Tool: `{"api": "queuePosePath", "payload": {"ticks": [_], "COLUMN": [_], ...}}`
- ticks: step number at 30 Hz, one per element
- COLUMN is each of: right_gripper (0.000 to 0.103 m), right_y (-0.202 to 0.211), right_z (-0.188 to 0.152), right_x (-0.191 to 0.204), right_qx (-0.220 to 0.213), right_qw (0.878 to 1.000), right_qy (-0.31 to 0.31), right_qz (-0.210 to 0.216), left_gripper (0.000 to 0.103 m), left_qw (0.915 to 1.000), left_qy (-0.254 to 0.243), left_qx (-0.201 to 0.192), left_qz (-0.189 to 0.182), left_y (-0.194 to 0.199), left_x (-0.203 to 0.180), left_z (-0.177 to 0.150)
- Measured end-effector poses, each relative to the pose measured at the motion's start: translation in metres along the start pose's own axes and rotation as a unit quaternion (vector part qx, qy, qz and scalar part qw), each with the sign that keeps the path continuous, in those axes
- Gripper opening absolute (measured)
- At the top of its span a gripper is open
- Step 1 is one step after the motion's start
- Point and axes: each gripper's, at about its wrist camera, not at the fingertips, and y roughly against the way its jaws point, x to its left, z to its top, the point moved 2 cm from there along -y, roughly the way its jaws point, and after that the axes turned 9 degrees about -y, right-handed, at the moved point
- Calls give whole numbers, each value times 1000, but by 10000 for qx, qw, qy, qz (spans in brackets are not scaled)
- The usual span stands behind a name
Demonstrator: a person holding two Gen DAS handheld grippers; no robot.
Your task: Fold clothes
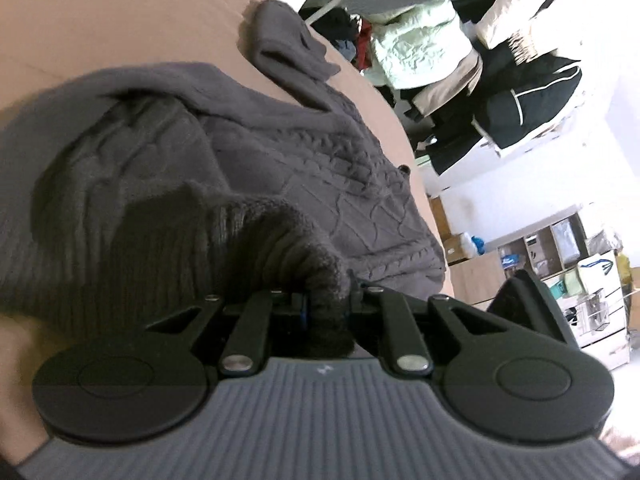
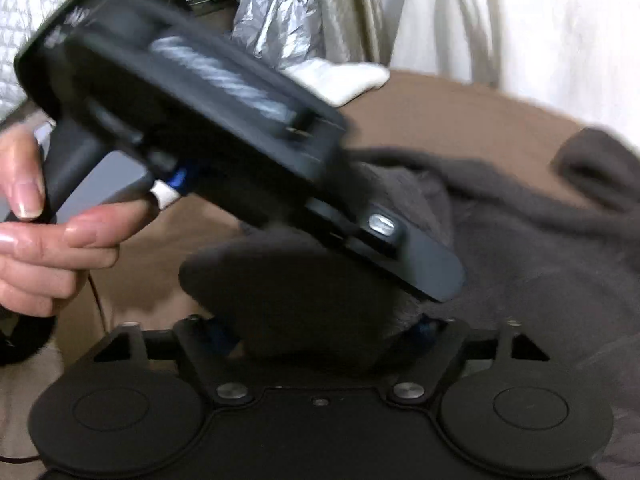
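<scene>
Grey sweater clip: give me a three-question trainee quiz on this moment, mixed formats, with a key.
1. True or false: the left tool is shut on a ribbed edge of the grey sweater.
2. Multiple choice: what does the sweater lie on? A) a tan-brown cloth surface B) a glass tabletop C) a wire rack
3. Fill in: in the right wrist view, the right tool grips a fold of the sweater, and crossing above it is the other ____, held by a bare hand.

Key: 1 true; 2 A; 3 tool
</scene>
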Motion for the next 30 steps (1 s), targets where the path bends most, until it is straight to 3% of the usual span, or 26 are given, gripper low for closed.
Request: {"api": "queuePosePath", "payload": {"ticks": [3,5,8,9,10,12,13,15,17,20,22,23,25,27,29,30], "right_gripper": [78,81,81,74,50,23,23,22,22,22,22,22,22,23,23,23], "right_y": [4,2,-5,-8,-9,-7,-5,1,4,7,9,8,5,4,3,2], "right_z": [-2,0,8,11,13,18,22,25,23,14,3,0,-4,-7,-10,-11], "right_x": [9,12,10,9,6,-6,-14,-39,-64,-104,-116,-121,-130,-129,-133,-135], "right_qx": [-69,-228,-428,-481,-500,-499,-560,-658,-609,-477,-455,-458,-479,-463,-430,-413], "right_qw": [9995,9993,9975,9965,9959,9946,9930,9872,9795,9692,9647,9628,9591,9596,9617,9629], "right_qy": [170,304,418,442,430,198,4,-529,-1028,-1629,-1989,-2130,-2367,-2373,-2292,-2243], "right_qz": [250,7,-386,-512,-615,-885,-1042,-1356,-1623,-1783,-1664,-1598,-1475,-1441,-1441,-1440], "left_gripper": [14,14,15,16,16,20,24,55,72,76,76,76,76,76,76,77], "left_qw": [9995,9988,9989,9991,9993,9980,9963,9905,9820,9666,9562,9582,9711,9784,9830,9847], "left_qy": [-19,-36,51,-9,-80,-225,-305,-347,-326,-59,127,292,780,1280,1395,1262], "left_qx": [-315,-320,-200,-234,-272,-586,-802,-1314,-1745,-1715,-1543,-1415,-1149,-881,-681,-590], "left_qz": [-103,-373,-427,-346,-252,-103,-66,216,645,1902,2486,2469,1942,1360,985,1043], "left_y": [12,16,17,20,25,43,54,79,102,113,107,102,90,77,66,58], "left_x": [5,4,5,4,3,0,-1,0,4,28,48,59,74,86,84,78], "left_z": [4,7,6,5,6,9,13,18,23,24,23,22,20,17,16,15]}}
